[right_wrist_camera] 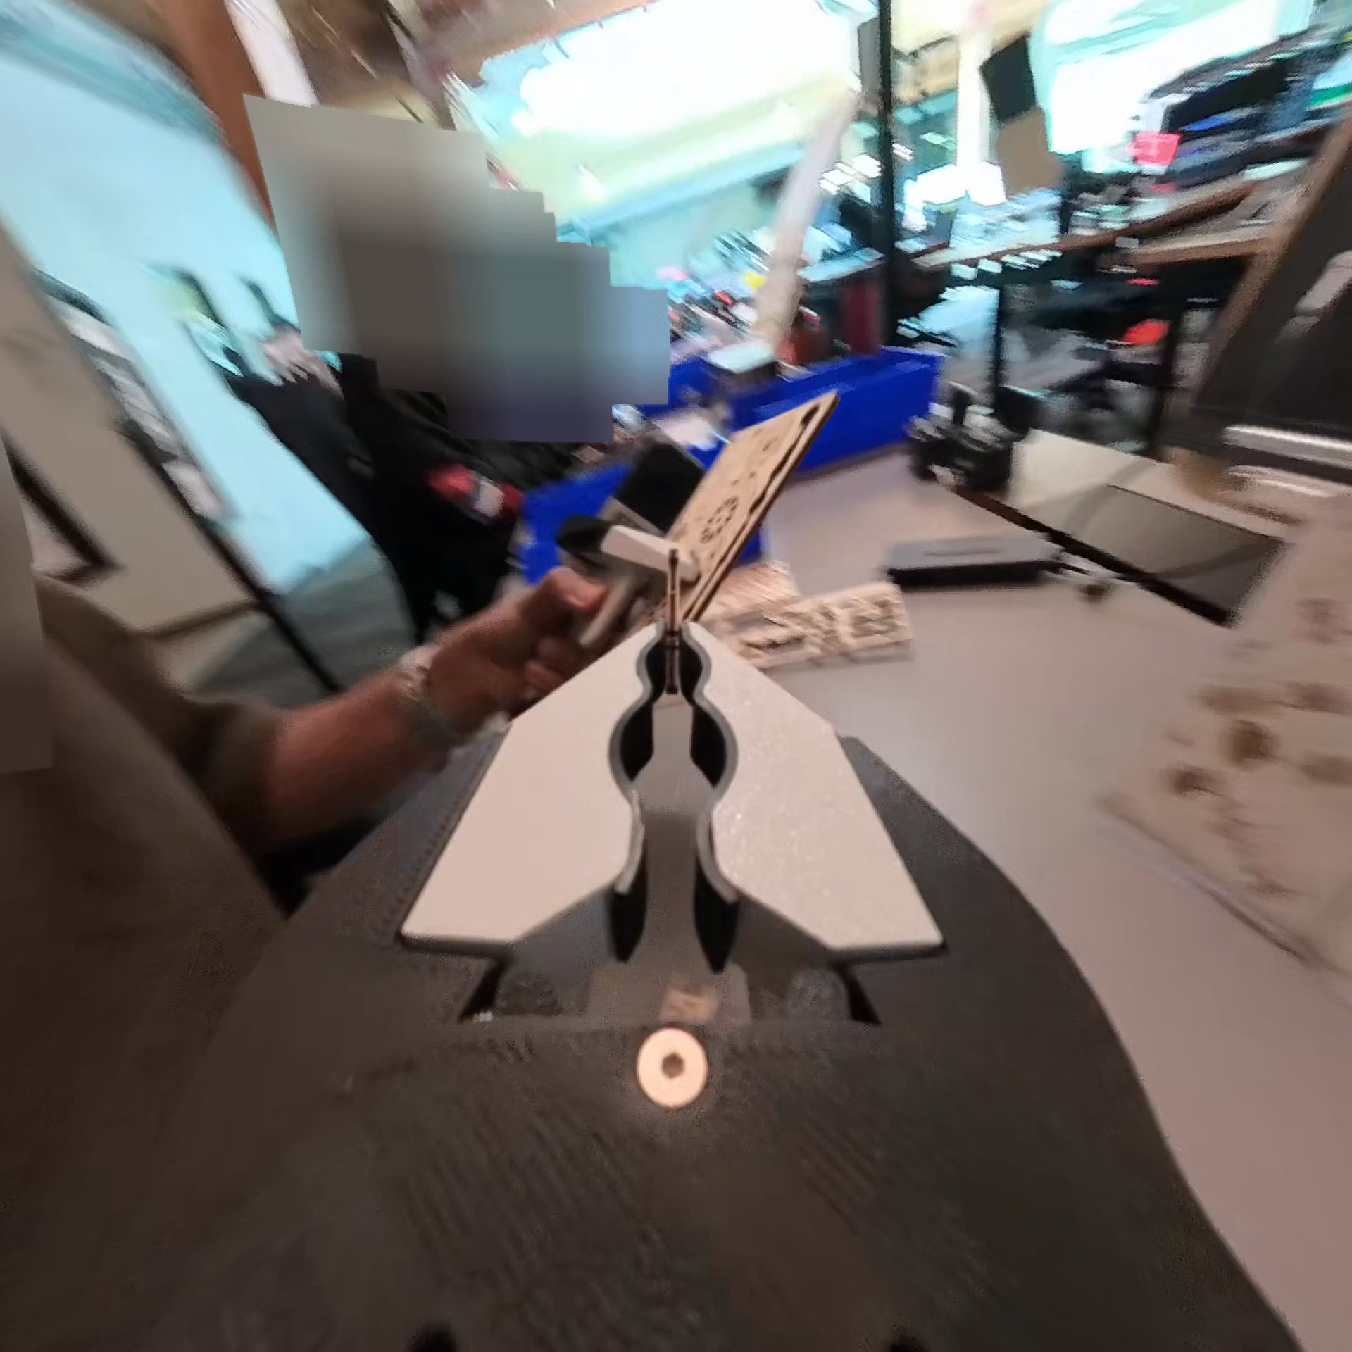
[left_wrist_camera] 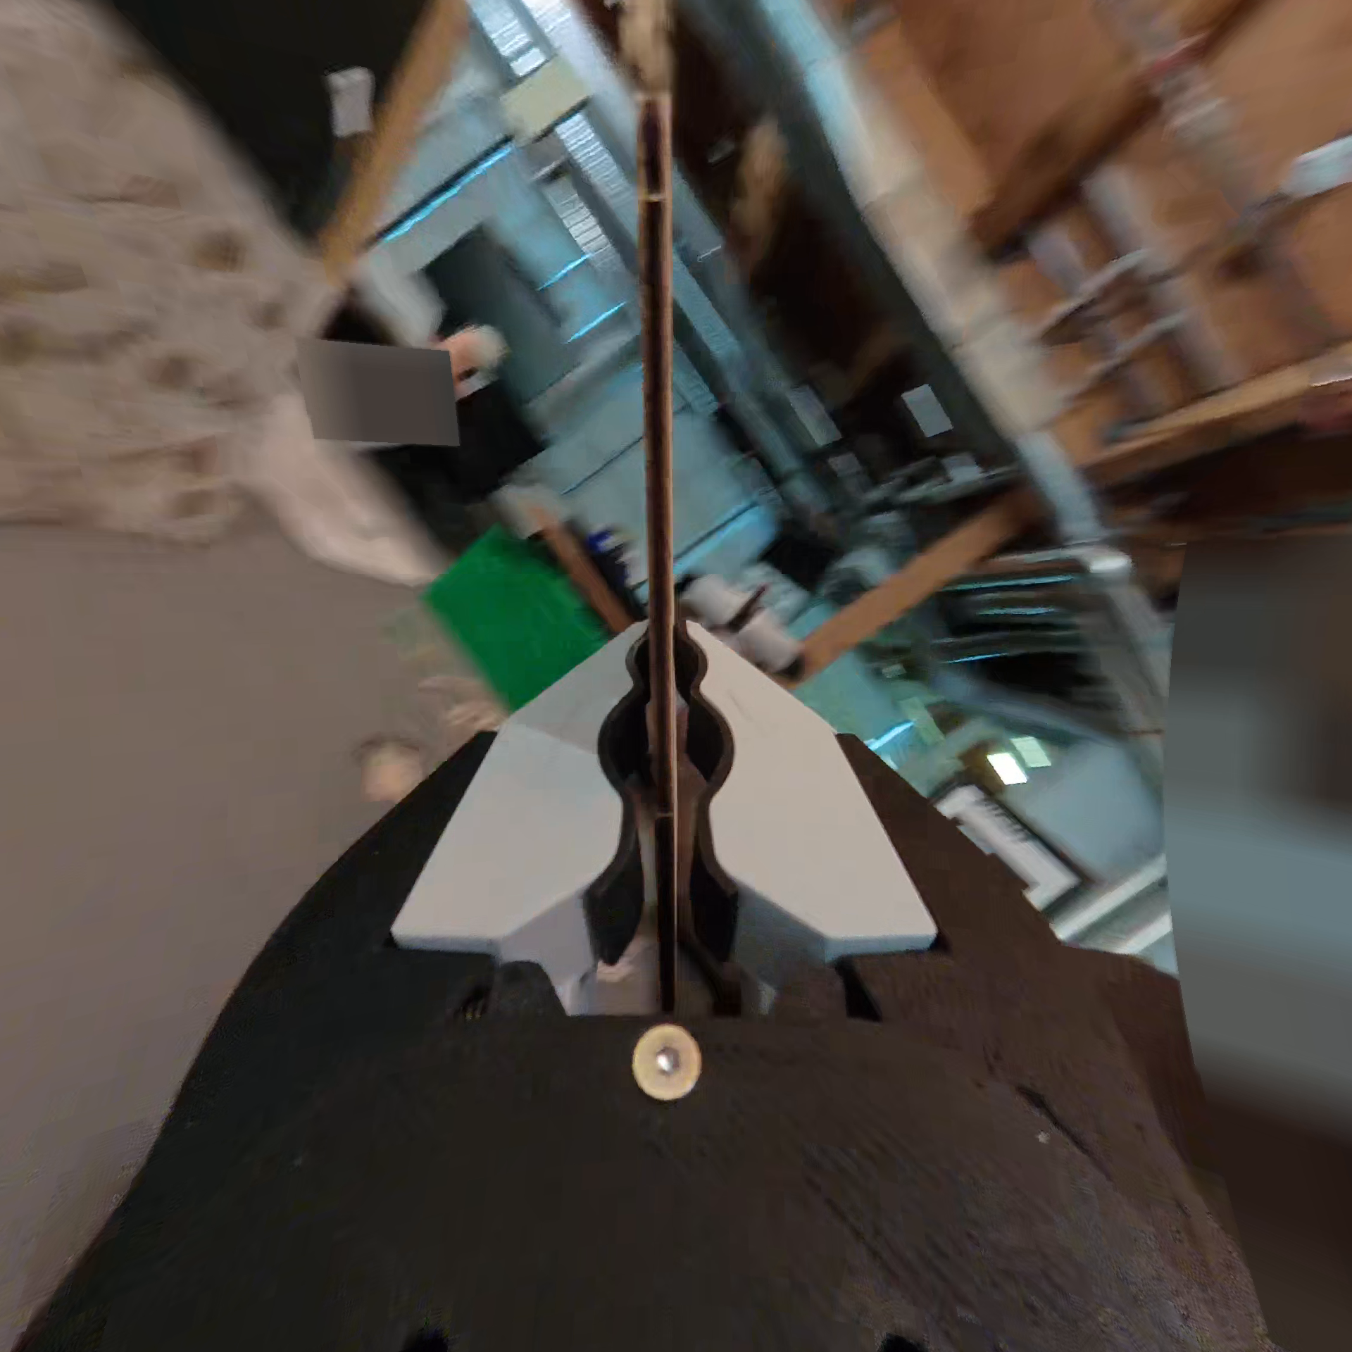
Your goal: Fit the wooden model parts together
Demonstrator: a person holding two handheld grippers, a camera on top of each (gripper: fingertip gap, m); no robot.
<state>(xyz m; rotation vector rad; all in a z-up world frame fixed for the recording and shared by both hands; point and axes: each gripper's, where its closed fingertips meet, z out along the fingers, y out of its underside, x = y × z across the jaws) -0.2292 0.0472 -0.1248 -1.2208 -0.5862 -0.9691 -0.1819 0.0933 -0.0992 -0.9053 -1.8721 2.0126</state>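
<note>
My left gripper (left_wrist_camera: 662, 644) is shut on a thin wooden sheet (left_wrist_camera: 656, 380), seen edge-on and running straight up from between the jaws. In the right wrist view that same sheet (right_wrist_camera: 753, 483) shows as a flat laser-cut wooden panel, tilted, held in the air by the other gripper (right_wrist_camera: 636, 549) in a person's hand (right_wrist_camera: 527, 636). My right gripper (right_wrist_camera: 671, 644) is shut on a small thin wooden piece (right_wrist_camera: 672, 592) that sticks up from its tips, close to the lower edge of the panel.
More laser-cut wooden sheets (right_wrist_camera: 819, 622) lie on the grey table (right_wrist_camera: 988, 731), and another sheet (right_wrist_camera: 1280, 768) lies at the right. A flat dark device (right_wrist_camera: 973, 560) sits farther back. A green box (left_wrist_camera: 512, 614) and blurred shelving show behind.
</note>
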